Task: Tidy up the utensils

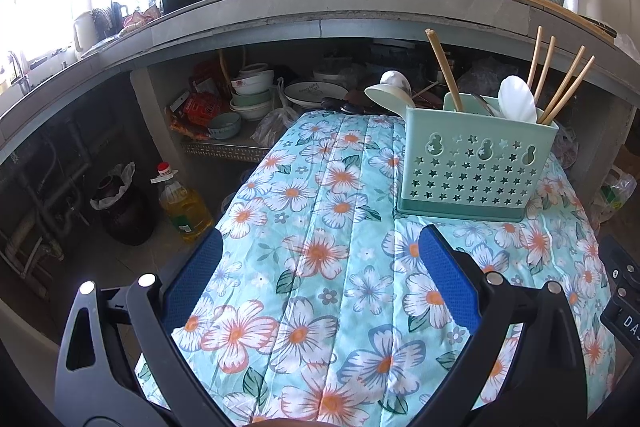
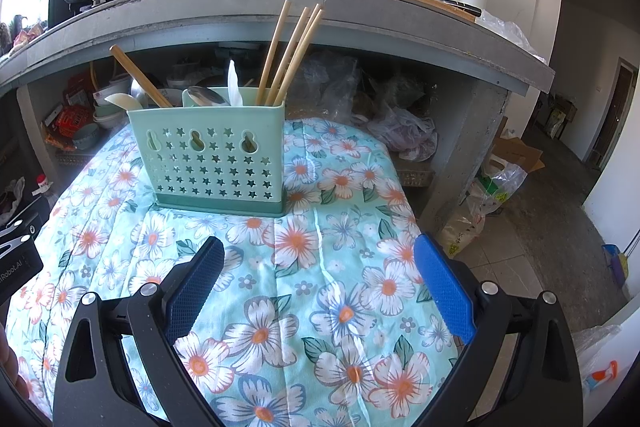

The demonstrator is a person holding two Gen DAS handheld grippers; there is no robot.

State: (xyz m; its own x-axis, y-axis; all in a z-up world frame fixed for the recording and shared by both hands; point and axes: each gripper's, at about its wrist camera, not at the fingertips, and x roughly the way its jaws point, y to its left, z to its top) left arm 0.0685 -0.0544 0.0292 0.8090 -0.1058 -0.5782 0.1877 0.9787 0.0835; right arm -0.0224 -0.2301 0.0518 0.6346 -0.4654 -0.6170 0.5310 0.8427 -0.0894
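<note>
1. Judging risk first: the caddy (image 1: 476, 167) stands on a soft, creased cloth (image 1: 312, 227) over the table, so a nudge from either claw could tip it and spill what it holds.
2. In the caddy, from left: one chopstick (image 1: 444, 71) leans left beside a white spoon (image 1: 390, 89); a metal spoon (image 2: 208, 95) and a second white spoon (image 1: 518, 99) sit in the middle; four chopsticks (image 1: 560, 83) lean right. The long sticks could snag a claw reaching in from above.
3. No loose utensil shows on the cloth, so the sorting looks nearly or fully done.
4. Left claw (image 1: 320, 239): spread wide, holding nothing, hovering over the cloth, near the caddy but apart from it.
5. Right claw (image 2: 320, 247): also spread wide and empty, facing the caddy and touching nothing.
</note>
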